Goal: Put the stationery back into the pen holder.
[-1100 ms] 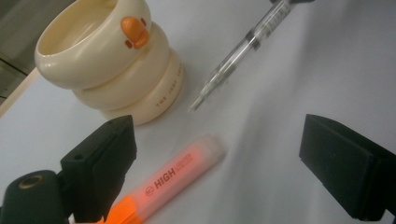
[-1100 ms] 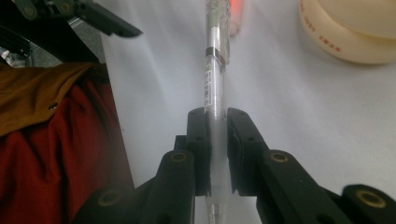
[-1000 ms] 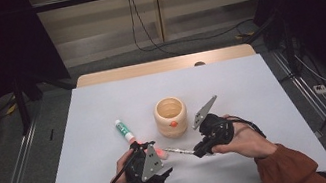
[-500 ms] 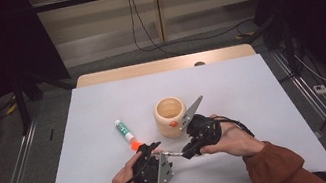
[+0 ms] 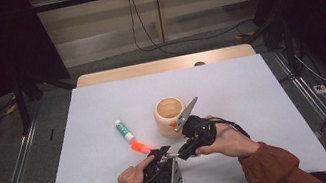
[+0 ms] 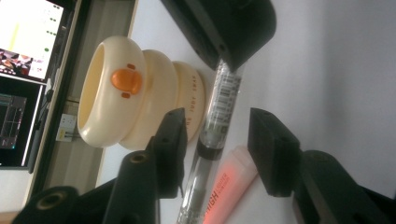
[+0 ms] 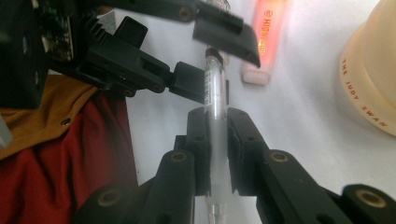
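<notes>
My right gripper (image 7: 217, 122) is shut on a clear pen (image 7: 215, 88) and holds it just above the table. The pen's far end lies between the jaws of my left gripper (image 6: 217, 127), which stand open on either side of the pen (image 6: 212, 126) without touching it. In the high view the two grippers meet near the table's front edge, the left gripper (image 5: 166, 153) to the left of the right gripper (image 5: 182, 153). An orange highlighter (image 5: 140, 147) lies on the table beside them, and it also appears under the pen as a highlighter (image 6: 229, 181) in the left gripper view.
A cream duck-face cup (image 5: 170, 115) stands just behind the grippers, close to the right hand. A green-and-white tube (image 5: 123, 130) lies left of the cup. The white table (image 5: 265, 104) ends right below the forearms.
The right gripper has carried the pen left and forward. The left gripper has turned toward it, and its open jaws now flank the pen's end. The highlighter lies on the table.
</notes>
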A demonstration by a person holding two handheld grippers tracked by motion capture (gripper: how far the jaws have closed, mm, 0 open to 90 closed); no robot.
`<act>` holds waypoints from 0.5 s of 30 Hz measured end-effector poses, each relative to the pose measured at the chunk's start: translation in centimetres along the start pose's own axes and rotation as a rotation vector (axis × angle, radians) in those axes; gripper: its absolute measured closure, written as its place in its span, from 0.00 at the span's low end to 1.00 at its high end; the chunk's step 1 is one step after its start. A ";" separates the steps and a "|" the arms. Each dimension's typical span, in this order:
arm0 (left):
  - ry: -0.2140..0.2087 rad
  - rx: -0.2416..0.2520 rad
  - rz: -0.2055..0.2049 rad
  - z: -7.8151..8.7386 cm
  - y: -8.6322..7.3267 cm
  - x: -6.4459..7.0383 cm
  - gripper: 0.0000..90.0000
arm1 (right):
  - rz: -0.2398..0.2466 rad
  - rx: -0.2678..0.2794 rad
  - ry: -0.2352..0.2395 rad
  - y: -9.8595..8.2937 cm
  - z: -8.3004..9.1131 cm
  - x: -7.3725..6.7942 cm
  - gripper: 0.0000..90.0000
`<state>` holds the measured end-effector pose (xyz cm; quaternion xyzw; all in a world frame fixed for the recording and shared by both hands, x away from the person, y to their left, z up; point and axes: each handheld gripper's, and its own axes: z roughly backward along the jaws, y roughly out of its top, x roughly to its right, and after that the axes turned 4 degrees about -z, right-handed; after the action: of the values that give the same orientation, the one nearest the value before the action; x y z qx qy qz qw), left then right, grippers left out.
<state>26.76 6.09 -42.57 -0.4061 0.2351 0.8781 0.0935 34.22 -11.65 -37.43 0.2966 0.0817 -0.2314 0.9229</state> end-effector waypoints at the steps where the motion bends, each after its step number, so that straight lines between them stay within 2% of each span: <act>1: 0.000 0.000 0.000 0.0 0.0 0.0 0.66 | -0.010 -0.009 -0.003 0.1 -0.1 -0.1 0.89; 2: -0.004 -0.011 -0.034 0.0 0.1 0.2 0.70 | -0.005 -0.010 -0.002 0.1 -0.2 0.0 0.89; 6: -0.002 0.000 -0.014 -0.2 0.0 0.4 0.85 | -0.009 -0.021 -0.001 0.3 -0.6 -0.1 0.89; 11: -0.009 -0.014 -0.042 -0.2 0.1 0.5 0.88 | -0.008 -0.019 0.002 0.3 -0.7 -0.1 0.89; 15: -0.018 -0.009 -0.040 -0.3 0.0 0.5 0.88 | -0.011 -0.018 0.012 0.2 -0.8 0.0 0.89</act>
<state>26.61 5.92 -43.07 -0.4032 0.2223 0.8807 0.1111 34.34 -11.04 -38.03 0.2893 0.0910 -0.2341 0.9237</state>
